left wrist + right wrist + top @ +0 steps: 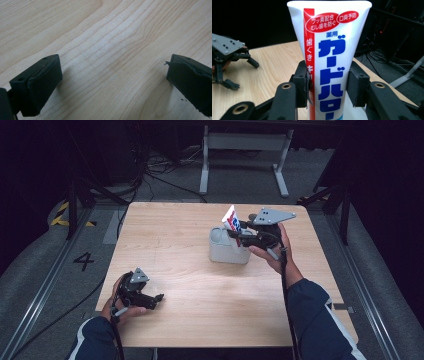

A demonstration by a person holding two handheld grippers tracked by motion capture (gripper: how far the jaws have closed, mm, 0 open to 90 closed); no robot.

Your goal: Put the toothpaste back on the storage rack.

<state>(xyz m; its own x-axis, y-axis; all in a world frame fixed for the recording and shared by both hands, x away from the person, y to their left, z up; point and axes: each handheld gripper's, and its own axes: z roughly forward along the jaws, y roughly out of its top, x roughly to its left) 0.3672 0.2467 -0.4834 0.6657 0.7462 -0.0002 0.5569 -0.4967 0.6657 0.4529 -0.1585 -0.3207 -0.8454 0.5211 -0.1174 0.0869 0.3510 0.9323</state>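
A white toothpaste tube with red and blue Japanese lettering stands upright between the jaws of my right gripper, whose pads press on both its sides. From above, the right gripper holds the tube over a grey cup-shaped holder at the table's middle right. My left gripper rests low at the near left of the wooden table, and its jaws stand wide apart over bare wood, nothing between them.
The light wooden table ends near the person's sleeves at the front. Beyond the far edge lie a grey floor, cables and a white metal stand. Dark surroundings flank both sides.
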